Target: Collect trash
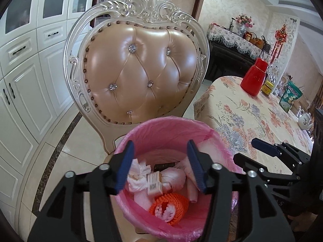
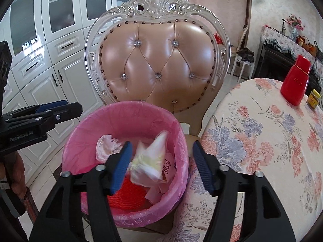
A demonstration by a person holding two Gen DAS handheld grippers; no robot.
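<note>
A bin with a pink liner [image 1: 165, 127] stands on the chair seat; it also shows in the right wrist view [image 2: 129, 113]. Inside lie crumpled tissues [image 1: 137, 173], a white wrapped bundle with a label [image 1: 171, 178], orange foam netting [image 1: 171, 205] and a blurred pale wrapper [image 2: 150, 161]. My left gripper [image 1: 161, 165] is open and empty above the bin's mouth. My right gripper [image 2: 162, 165] is open above the bin's right rim, with the blurred wrapper below its fingers. The right gripper also shows at the right of the left wrist view [image 1: 262, 151].
An ornate padded chair [image 1: 139, 64] stands behind the bin. A round table with a floral cloth [image 2: 268, 141] is at the right, with a red bottle [image 2: 296, 80], a small yellow jar [image 2: 314, 98], a green bag [image 1: 290, 96] and a teapot [image 1: 304, 119]. White cabinets [image 1: 26, 80] line the left.
</note>
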